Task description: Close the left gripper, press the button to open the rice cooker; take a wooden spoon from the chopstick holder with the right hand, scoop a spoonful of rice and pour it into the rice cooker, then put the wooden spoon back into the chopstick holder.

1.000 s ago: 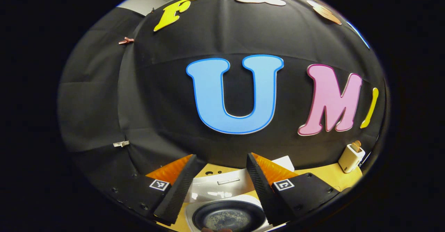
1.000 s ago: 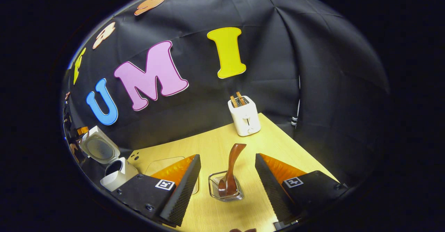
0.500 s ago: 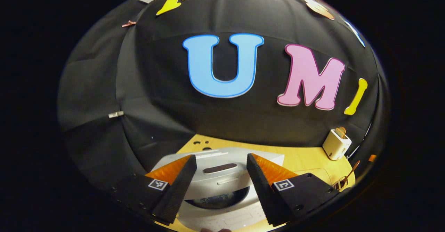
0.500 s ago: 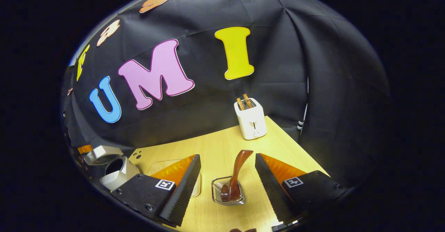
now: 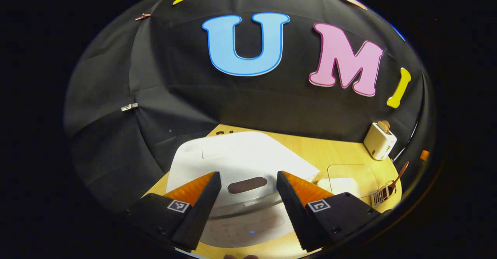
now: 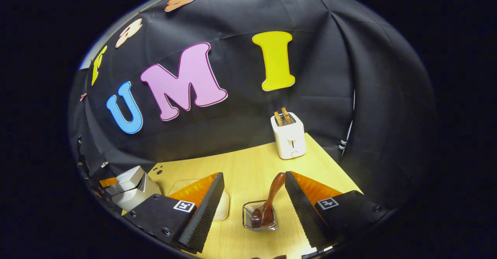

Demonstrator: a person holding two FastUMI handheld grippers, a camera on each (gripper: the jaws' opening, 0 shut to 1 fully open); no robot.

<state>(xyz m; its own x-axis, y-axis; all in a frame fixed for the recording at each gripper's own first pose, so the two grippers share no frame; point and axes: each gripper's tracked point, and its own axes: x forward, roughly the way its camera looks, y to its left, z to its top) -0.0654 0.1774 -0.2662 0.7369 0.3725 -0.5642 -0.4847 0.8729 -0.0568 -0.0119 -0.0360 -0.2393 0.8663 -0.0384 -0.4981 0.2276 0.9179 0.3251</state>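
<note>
Tabletop (image 6: 248, 166): spoon (image 6: 270, 200) between right claw (image 6: 254, 212) fingers.

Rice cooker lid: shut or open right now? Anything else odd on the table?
The rice cooker lid is nearly down, only a slim gap showing at its front in the right gripper view. The wooden spoon stands tilted in the chopstick holder. The toaster is upright. No spill visible; nothing else stands out.
</note>
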